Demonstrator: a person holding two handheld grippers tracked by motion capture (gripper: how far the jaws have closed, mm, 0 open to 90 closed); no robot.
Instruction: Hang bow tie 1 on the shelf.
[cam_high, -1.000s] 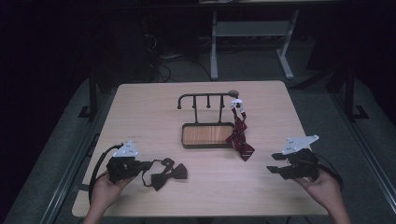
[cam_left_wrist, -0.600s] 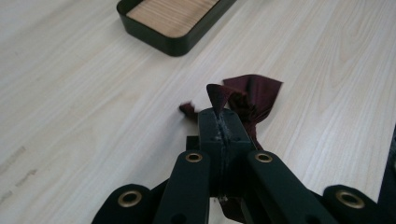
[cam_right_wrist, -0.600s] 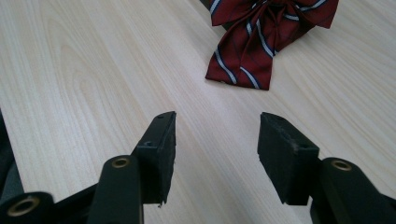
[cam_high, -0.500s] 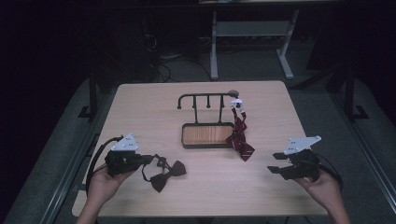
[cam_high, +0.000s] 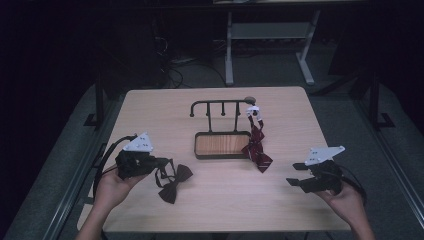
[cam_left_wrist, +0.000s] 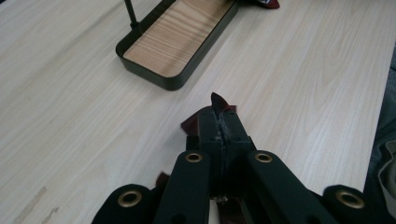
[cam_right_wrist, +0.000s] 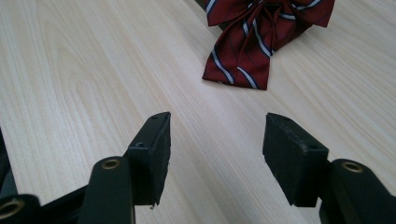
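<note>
Left tongs (cam_high: 162, 163) pinched tight on a dark bow tie (cam_high: 174, 183). Right tongs (cam_high: 295, 173) wide open, holding nothing, striped bow (cam_right_wrist: 261, 28) just ahead on the counter (cam_high: 280, 205).

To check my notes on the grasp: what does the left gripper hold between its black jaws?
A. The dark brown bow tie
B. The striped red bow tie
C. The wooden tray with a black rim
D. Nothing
A: the left gripper is shut on the dark brown bow tie, whose fabric pokes out between its closed jaws in the left gripper view.
</note>
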